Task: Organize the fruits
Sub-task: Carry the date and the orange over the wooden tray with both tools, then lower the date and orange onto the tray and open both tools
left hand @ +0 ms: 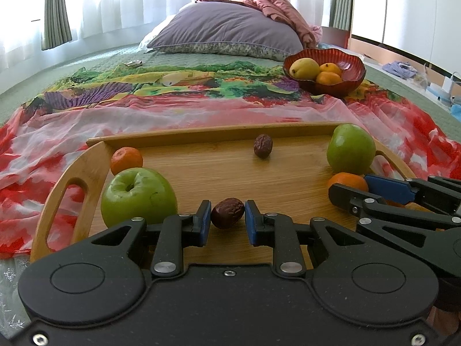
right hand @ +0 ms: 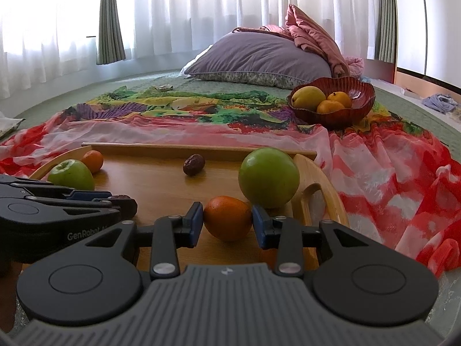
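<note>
The fruits lay mostly on a bamboo tray [left hand: 219, 178] set on a patterned scarf [left hand: 173, 115] over the bed. Nearest, the left gripper [left hand: 227, 219] was closed on a dried red date [left hand: 227, 212], its blue pads [left hand: 205, 216] pressing both sides. The right gripper [right hand: 227, 221] clamped a mandarin [right hand: 227, 217] low on the tray floor. Both fruits were rounded; a sudden lift could probably squeeze either one out of the pads.

A green apple [left hand: 138, 194] sat just beside the left gripper, and a second green apple [right hand: 269, 177] stood just behind the mandarin. A sideways swing risked knocking either apple and setting it rolling. Further back lay another date [left hand: 262, 149] and a small mandarin [left hand: 126, 160].

The red bowl [left hand: 350, 63], well apart, already held a mango and two mandarins. On soft bedding it could tip if fruit dropped onto its rim.
</note>
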`<state>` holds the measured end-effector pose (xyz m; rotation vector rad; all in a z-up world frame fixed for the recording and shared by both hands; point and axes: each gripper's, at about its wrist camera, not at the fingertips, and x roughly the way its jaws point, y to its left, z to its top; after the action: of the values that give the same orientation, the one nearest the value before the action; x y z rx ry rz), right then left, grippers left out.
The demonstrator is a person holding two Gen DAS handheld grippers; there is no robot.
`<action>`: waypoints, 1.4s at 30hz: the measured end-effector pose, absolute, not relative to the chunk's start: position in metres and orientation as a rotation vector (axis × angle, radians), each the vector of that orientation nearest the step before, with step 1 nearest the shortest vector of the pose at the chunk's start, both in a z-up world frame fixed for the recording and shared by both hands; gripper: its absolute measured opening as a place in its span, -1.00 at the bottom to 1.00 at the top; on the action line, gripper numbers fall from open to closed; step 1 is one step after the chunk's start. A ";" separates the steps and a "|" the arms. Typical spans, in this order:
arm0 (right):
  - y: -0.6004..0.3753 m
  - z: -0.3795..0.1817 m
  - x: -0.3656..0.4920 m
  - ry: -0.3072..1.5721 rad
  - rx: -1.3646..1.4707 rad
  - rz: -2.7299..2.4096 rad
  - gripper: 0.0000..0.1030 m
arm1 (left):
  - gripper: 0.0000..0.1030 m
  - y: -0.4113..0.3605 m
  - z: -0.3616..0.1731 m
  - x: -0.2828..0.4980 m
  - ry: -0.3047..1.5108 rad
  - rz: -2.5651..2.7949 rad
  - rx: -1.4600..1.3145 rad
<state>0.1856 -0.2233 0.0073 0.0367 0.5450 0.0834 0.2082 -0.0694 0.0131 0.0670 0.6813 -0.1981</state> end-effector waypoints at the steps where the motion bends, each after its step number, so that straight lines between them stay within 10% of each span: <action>1: -0.223 0.007 0.185 0.545 0.035 0.084 -0.18 | -0.54 -0.070 0.013 0.208 0.682 -0.199 0.067; 13: -0.222 0.008 0.185 0.551 0.031 0.085 -0.13 | -0.50 -0.070 0.014 0.208 0.683 -0.202 0.066; 42: -0.223 0.045 0.128 0.471 0.030 0.062 0.39 | 0.63 -0.035 0.064 0.133 0.598 -0.178 0.082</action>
<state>0.1279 -0.2231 0.0447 0.0303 0.4713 0.0619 0.1326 -0.0347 0.0641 0.0824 0.5982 -0.1777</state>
